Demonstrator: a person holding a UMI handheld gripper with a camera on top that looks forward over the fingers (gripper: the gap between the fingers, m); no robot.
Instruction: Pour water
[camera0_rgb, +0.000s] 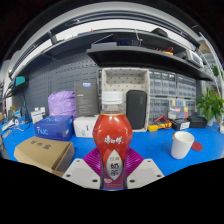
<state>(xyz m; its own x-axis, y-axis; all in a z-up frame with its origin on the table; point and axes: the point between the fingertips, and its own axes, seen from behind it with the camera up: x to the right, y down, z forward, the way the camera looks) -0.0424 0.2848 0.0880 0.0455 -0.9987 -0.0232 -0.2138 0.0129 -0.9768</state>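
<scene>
- Gripper view: the gripper (113, 172) has both fingers closed against one red bottle (112, 143), held upright with its white cap up, probably so nothing spills before the tilt.
- One white cup (181, 145) stands on the blue table (150, 145), off to the right and apart from the bottle, likely the pouring target.
- One cardboard box (43, 153) lies to the left.

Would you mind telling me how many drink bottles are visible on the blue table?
1: a clear plastic bottle of red drink with a white cap stands between the fingers. More could be hidden among the clutter behind.
</scene>
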